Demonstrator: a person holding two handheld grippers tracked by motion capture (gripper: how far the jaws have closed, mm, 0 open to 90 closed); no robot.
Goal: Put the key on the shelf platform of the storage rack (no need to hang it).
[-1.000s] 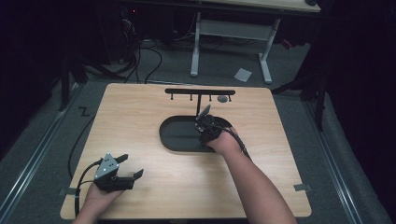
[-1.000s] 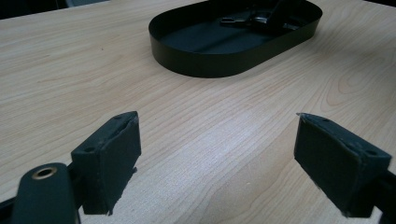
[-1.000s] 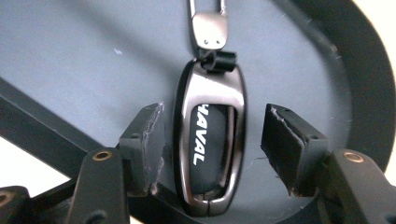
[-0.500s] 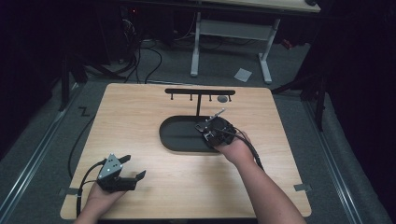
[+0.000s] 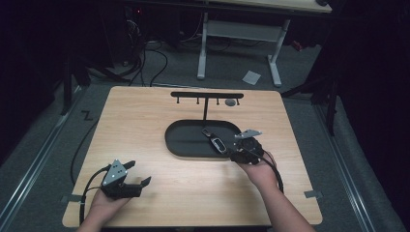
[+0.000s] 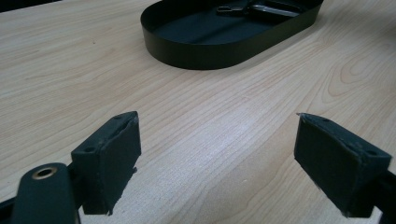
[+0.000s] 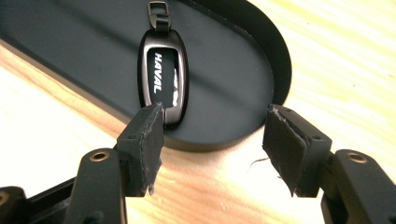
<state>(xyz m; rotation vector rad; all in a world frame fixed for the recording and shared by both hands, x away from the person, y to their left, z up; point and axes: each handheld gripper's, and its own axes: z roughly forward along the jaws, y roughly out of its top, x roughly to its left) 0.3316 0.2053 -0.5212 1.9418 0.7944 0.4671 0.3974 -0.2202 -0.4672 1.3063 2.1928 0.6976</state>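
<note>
A dark key fob (image 5: 216, 143) marked HAVAL (image 7: 163, 79) lies flat in the right half of a black oval tray (image 5: 179, 145). My right gripper (image 5: 236, 154) hovers at the tray's near right rim with its jaws open. In the right gripper view nothing sits between the pads of that gripper (image 7: 212, 126), and the fob lies just beyond the left pad (image 7: 144, 135). At the front left of the table my left gripper (image 5: 139, 173) stands wide open and empty (image 6: 215, 140), pointing at the tray (image 6: 201, 51).
Behind the tray rises a black T-shaped rack (image 5: 207, 95) with small hooks, and a grey round tag (image 5: 230, 102) hangs near its right end. Bare wooden tabletop (image 5: 145, 125) surrounds the tray. A white desk frame (image 5: 237, 29) stands on the floor beyond.
The right gripper has drawn back from over the tray toward the near right, uncovering the key fob lying in the tray. The left gripper has stayed put.
</note>
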